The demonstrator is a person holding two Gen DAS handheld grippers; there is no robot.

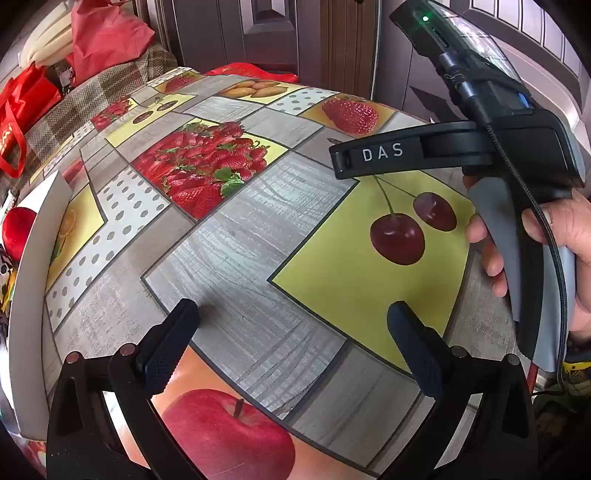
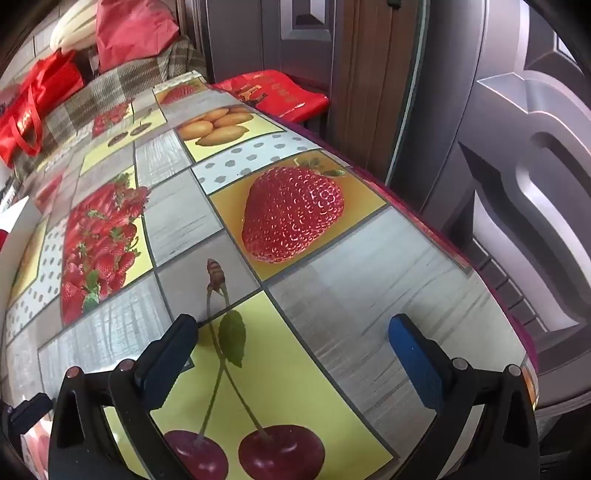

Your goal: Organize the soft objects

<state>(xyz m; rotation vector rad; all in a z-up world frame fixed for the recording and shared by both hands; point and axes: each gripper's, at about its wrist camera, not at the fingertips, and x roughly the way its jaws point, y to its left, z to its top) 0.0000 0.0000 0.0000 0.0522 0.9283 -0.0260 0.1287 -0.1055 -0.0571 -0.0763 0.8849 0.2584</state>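
My left gripper [image 1: 293, 308] is open over the fruit-print tablecloth [image 1: 258, 236], with nothing between its fingers. At the far left edge of the left wrist view, a red soft object [image 1: 16, 229] lies behind the white wall of a box [image 1: 35, 280], mostly hidden. My right gripper [image 2: 293, 321] is also open and empty, hovering over the printed cherries. In the left wrist view a hand [image 1: 569, 236] holds the right gripper's handle, and one of its fingers, marked DAS [image 1: 380, 153], reaches over the table.
A red bag [image 2: 33, 107] sits on a checked cloth [image 2: 110, 88] at the back left, below a red sack [image 2: 133, 33] and a cream bundle. A red cushion [image 2: 277, 92] lies beyond the table's far end. The table's right edge [image 2: 443, 254] runs along a grey panelled door [image 2: 535, 184].
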